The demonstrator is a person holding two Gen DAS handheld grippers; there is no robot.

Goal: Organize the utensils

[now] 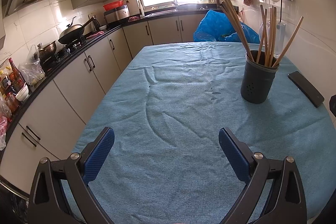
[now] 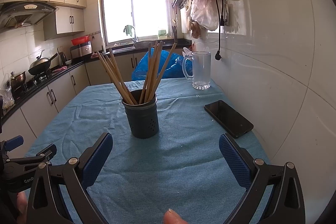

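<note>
A dark grey utensil holder [image 1: 259, 78] stands upright on the blue tablecloth [image 1: 178, 98], at the right in the left wrist view and in the middle of the right wrist view [image 2: 142, 115]. Several wooden chopsticks [image 1: 268, 35] stand in it, fanned out; they also show in the right wrist view [image 2: 151, 70]. My left gripper [image 1: 167, 140] is open and empty, low over the near part of the cloth, left of the holder. My right gripper [image 2: 166, 146] is open and empty, just in front of the holder. The left gripper [image 2: 31, 147] also shows at the right wrist view's left edge.
A black phone [image 2: 227, 118] lies on the cloth right of the holder, near the tiled wall [image 2: 283, 56]. A glass mug [image 2: 199, 70] stands at the table's far right. A blue plastic bag [image 2: 168, 64] sits behind the table. Kitchen counter and stove [image 1: 63, 49] run along the left.
</note>
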